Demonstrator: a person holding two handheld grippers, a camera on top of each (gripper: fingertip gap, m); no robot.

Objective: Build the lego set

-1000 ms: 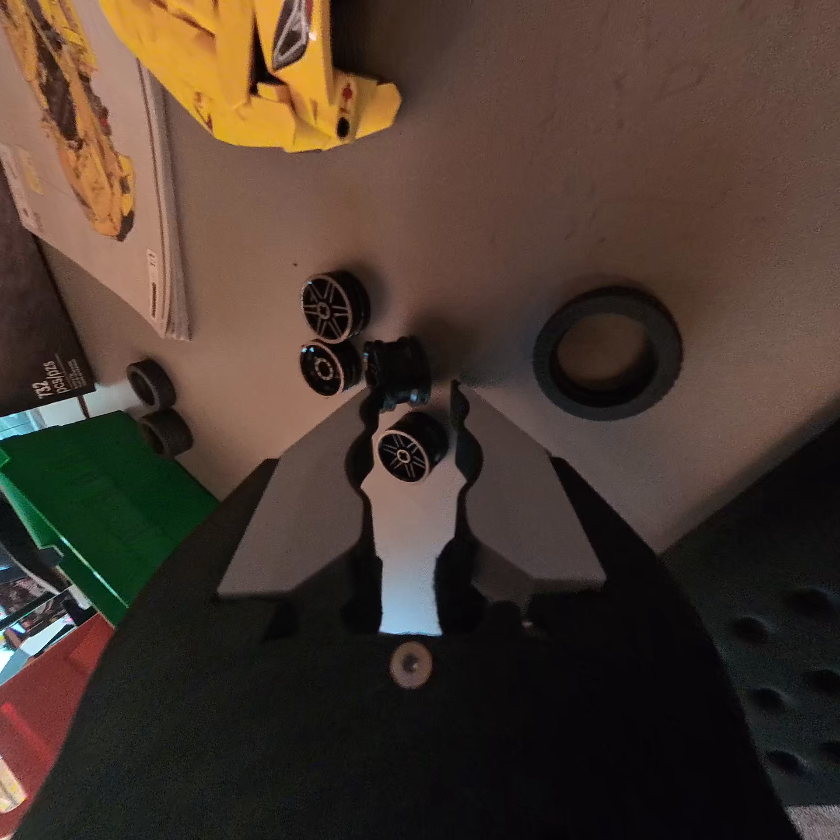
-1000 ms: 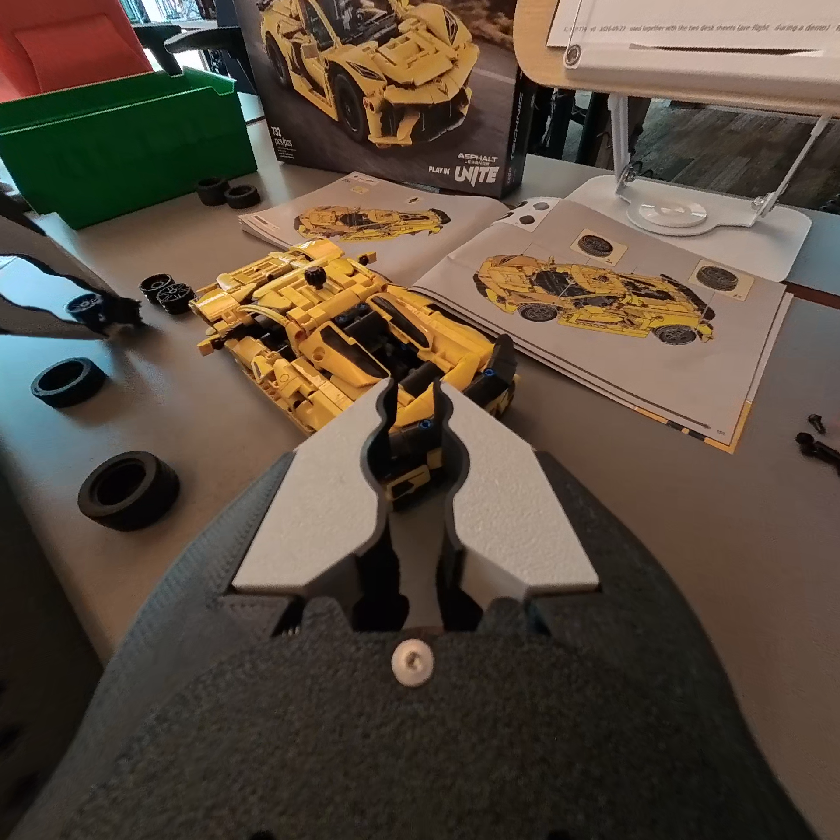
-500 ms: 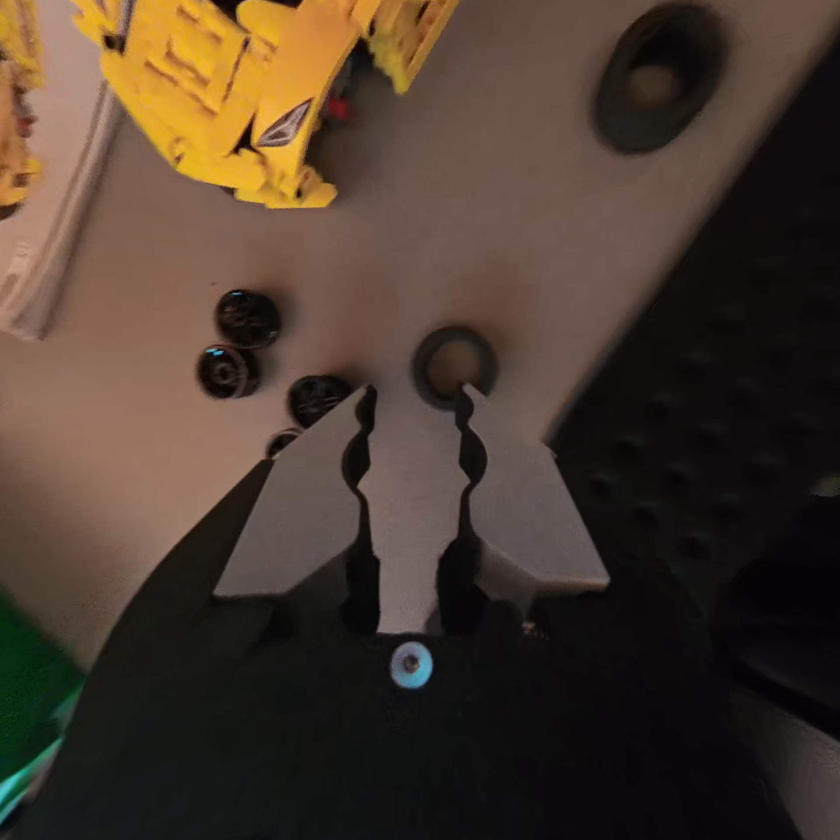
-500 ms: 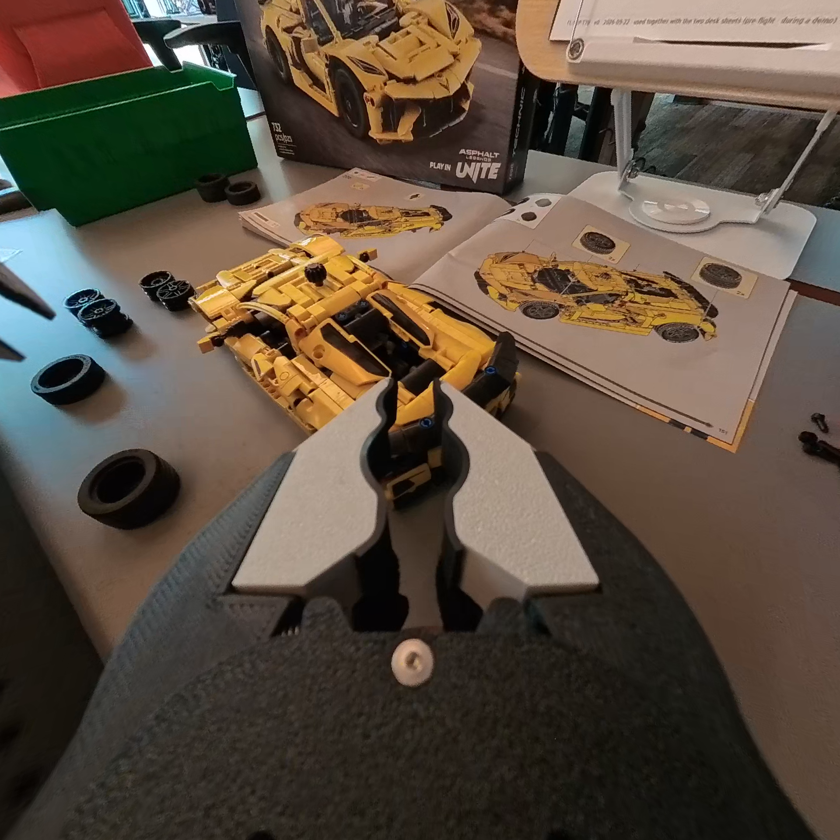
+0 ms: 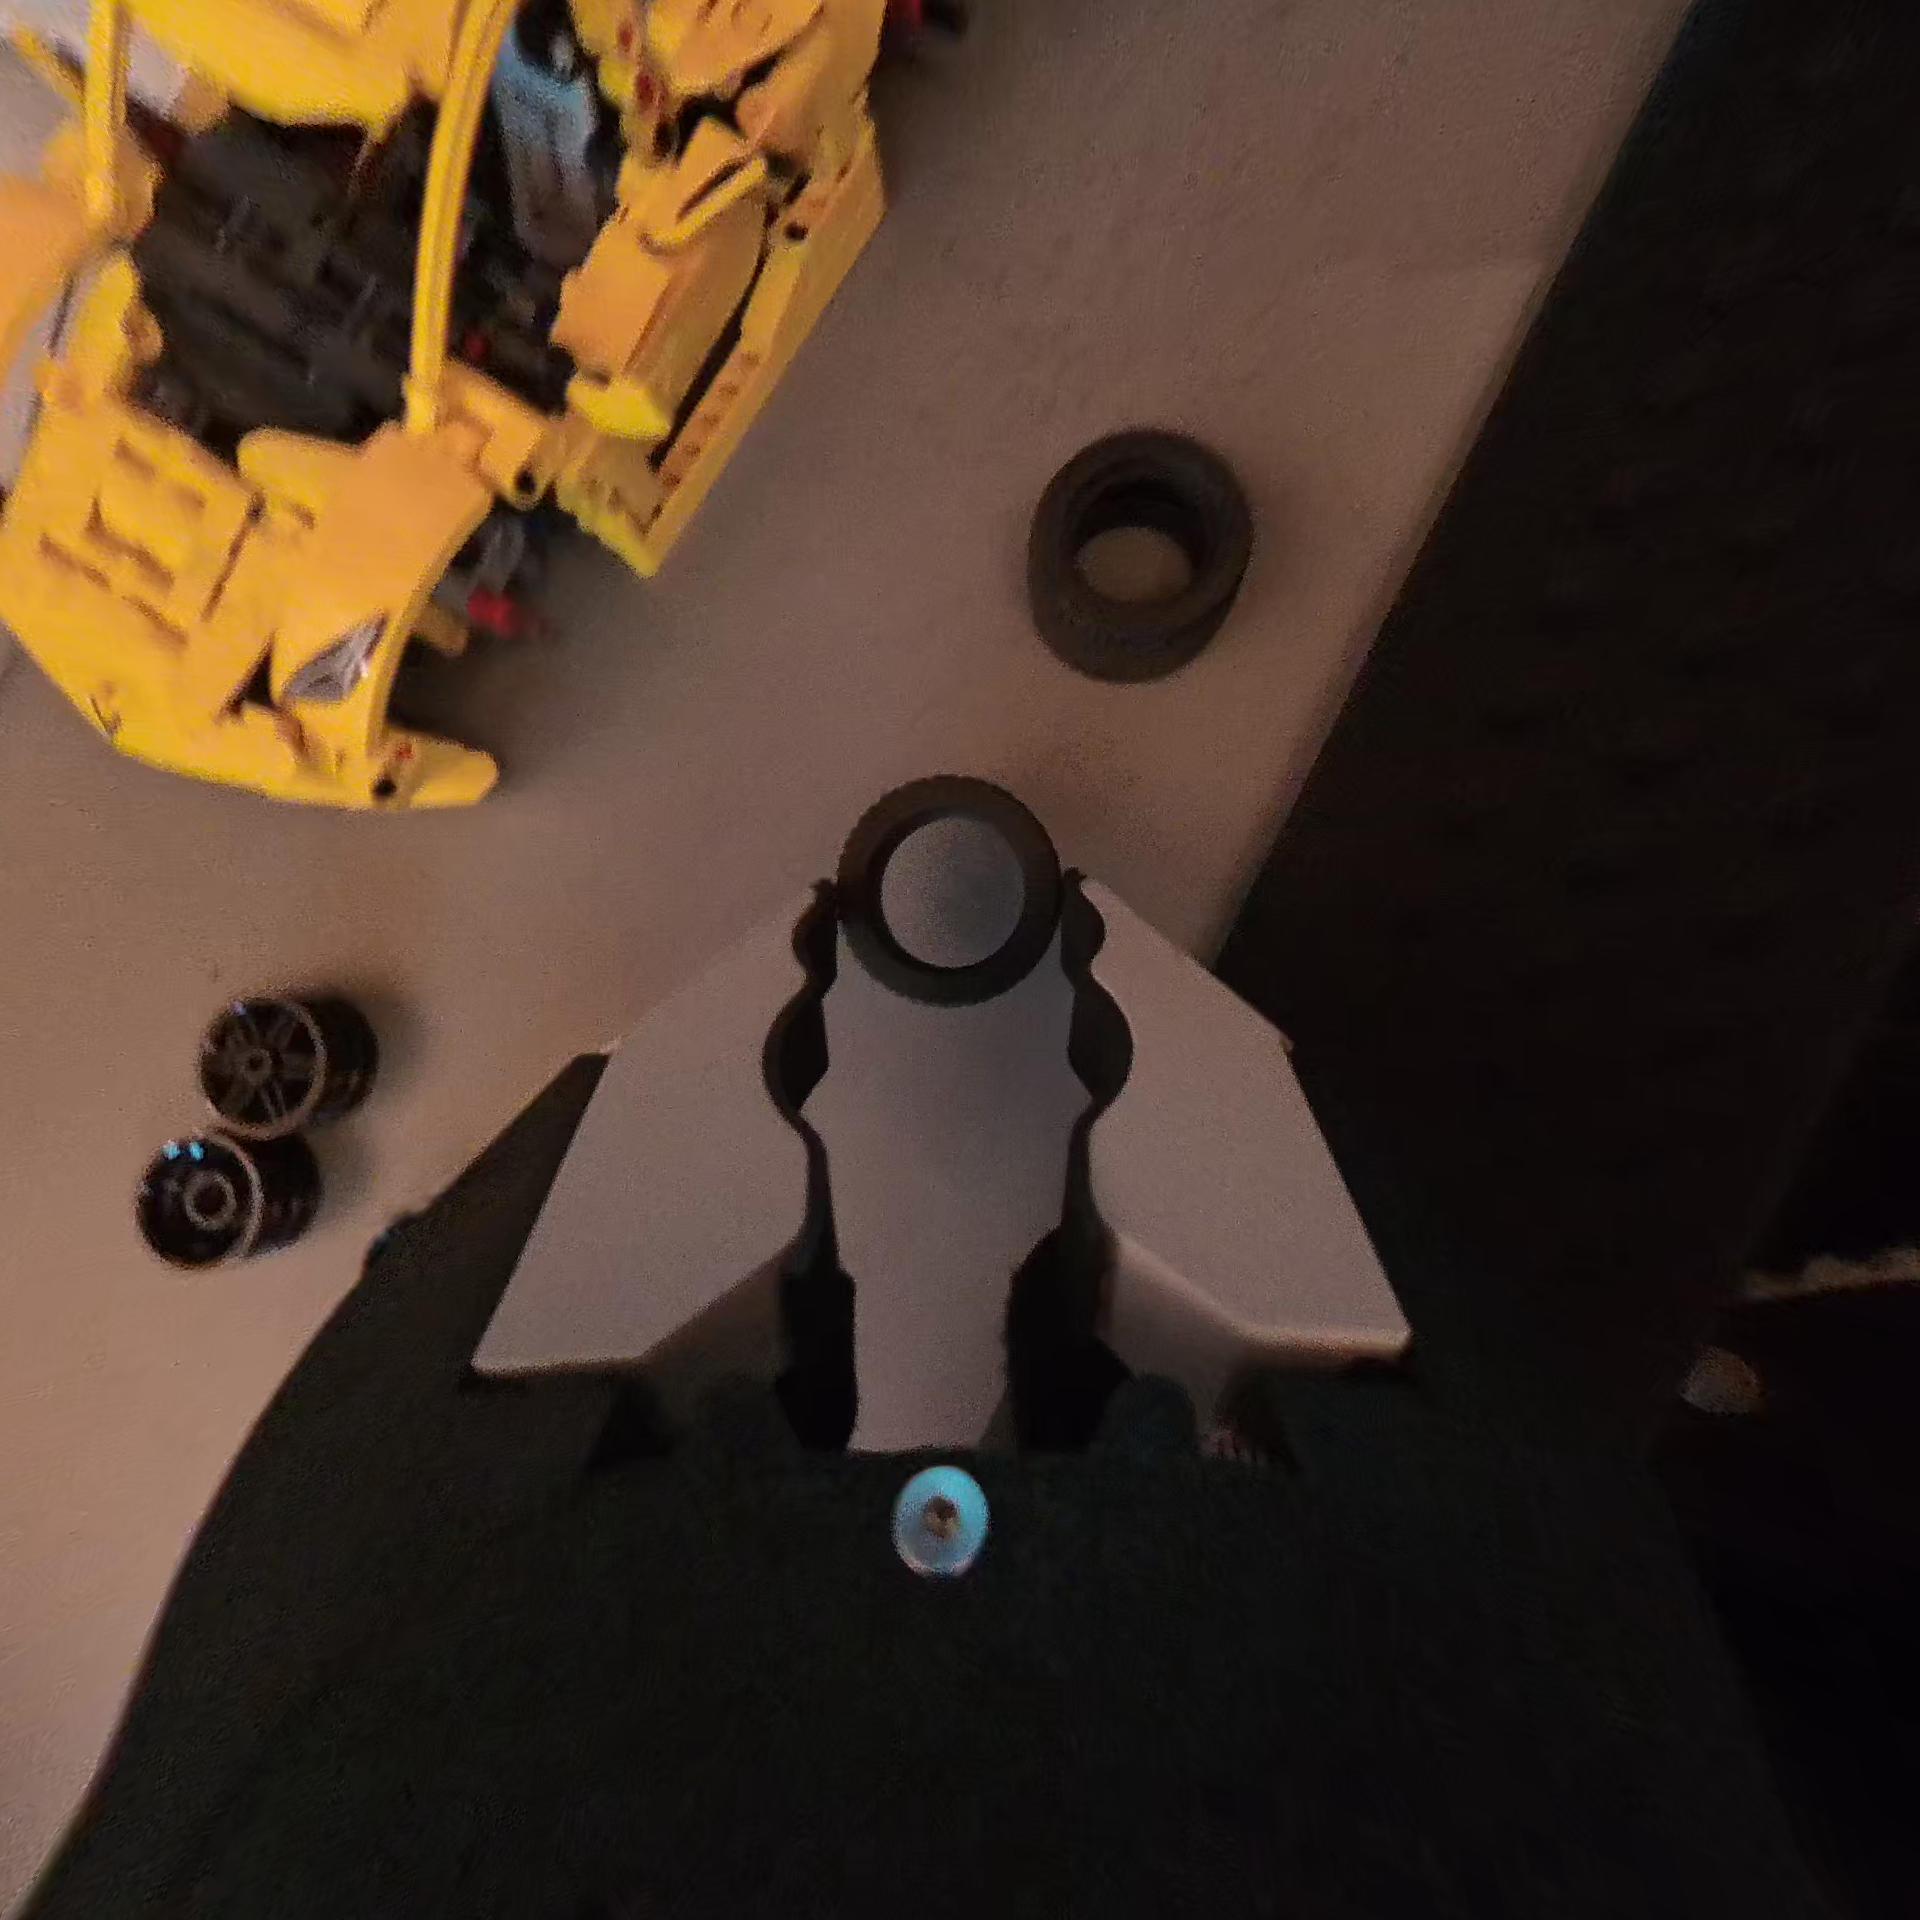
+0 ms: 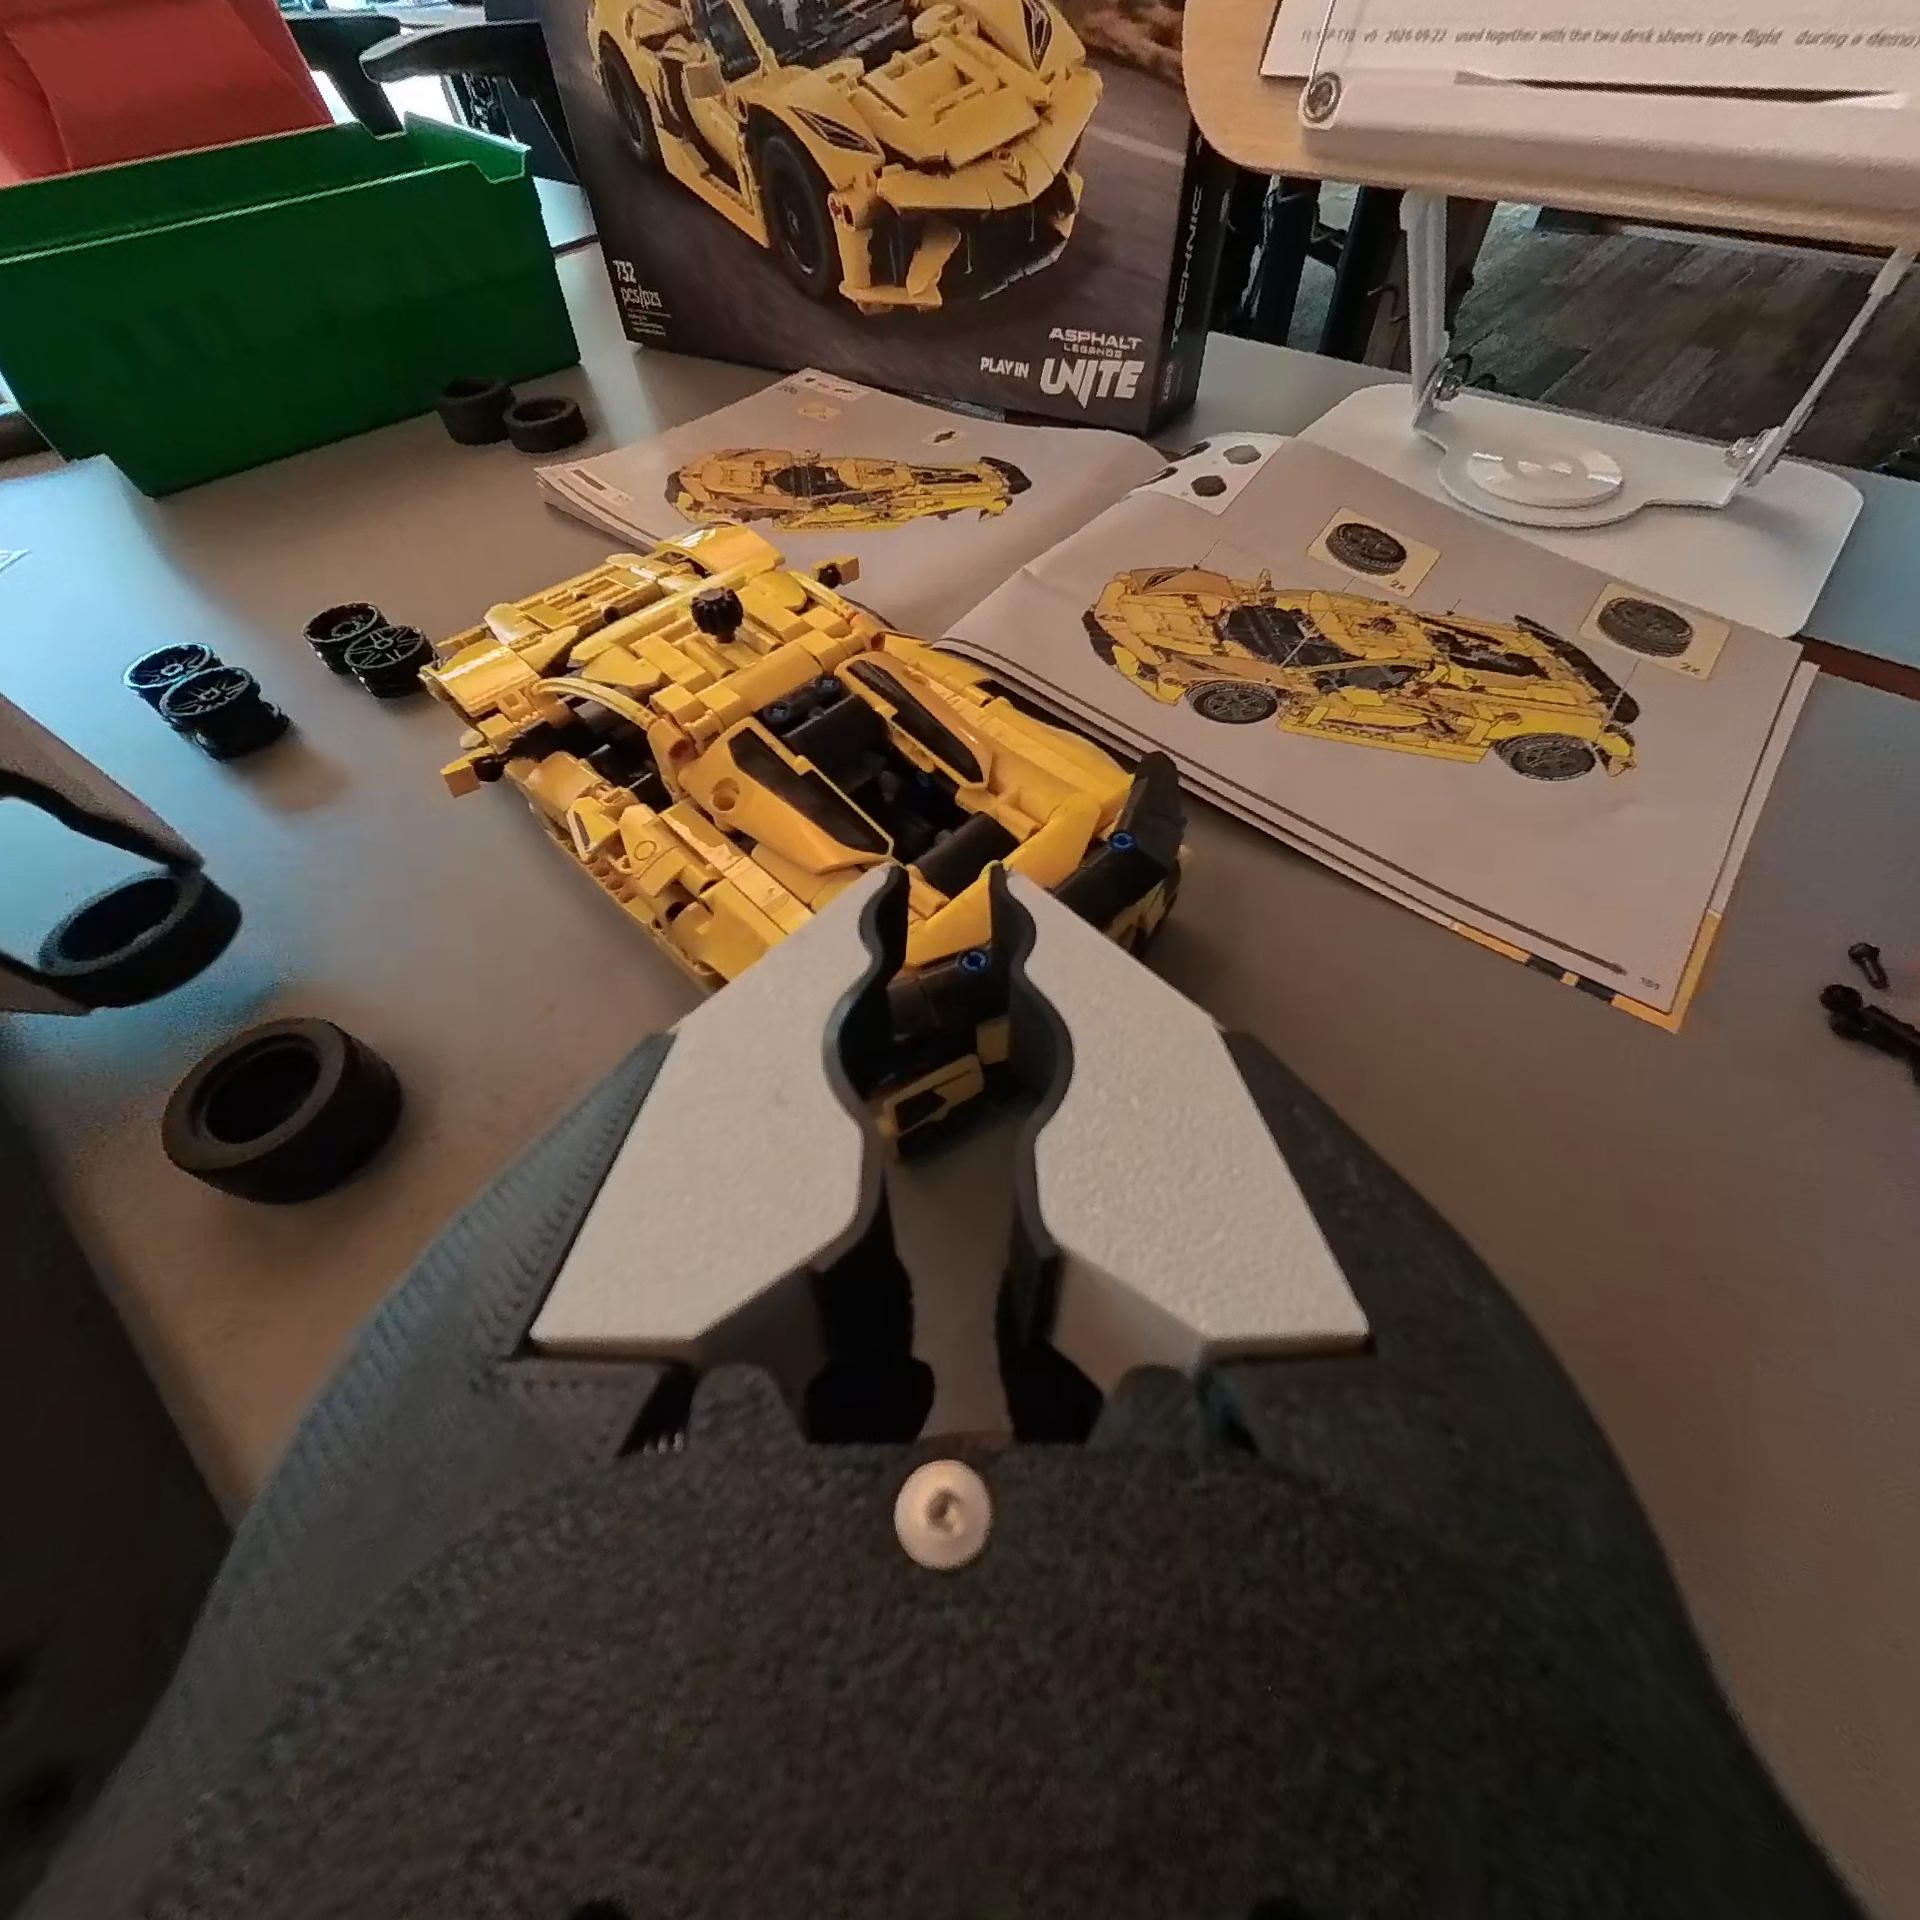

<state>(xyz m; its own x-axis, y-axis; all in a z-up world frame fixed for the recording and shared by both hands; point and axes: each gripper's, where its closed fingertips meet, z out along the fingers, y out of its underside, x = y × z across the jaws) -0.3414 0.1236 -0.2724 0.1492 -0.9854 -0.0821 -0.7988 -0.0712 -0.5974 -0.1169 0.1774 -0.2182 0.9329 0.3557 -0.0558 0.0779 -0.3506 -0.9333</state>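
A: Which step is in hand?

B: Wheels, I judge. The left gripper (image 5: 948,894) hangs over the grey table (image 5: 1039,260), jaws spread, with a black rubber tyre ring (image 5: 948,888) lying flat between its tips. Whether the pads touch it, I cannot tell.

A: And the right gripper (image 6: 940,971)?

B: Its jaws stand narrowly apart with the rear corner of the yellow brick-built sports car (image 6: 769,758) between them; a firm clamp I cannot confirm.

A: So the next move?

B: Probably closing on that tyre evenly across its width, lifting it, then pressing one of the black spoked wheel hubs (image 6: 208,696) into it.

A: Count the parts.

B: Four hubs, in two pairs left of and beyond the right jaws. Four tyres: one between the left jaws, one wider tyre (image 6: 281,1107) just right of them, two small tyres (image 6: 509,414) far beyond, beside the green plastic bin (image 6: 260,312). One car, one open instruction booklet (image 6: 1351,748), one picture box (image 6: 894,187).
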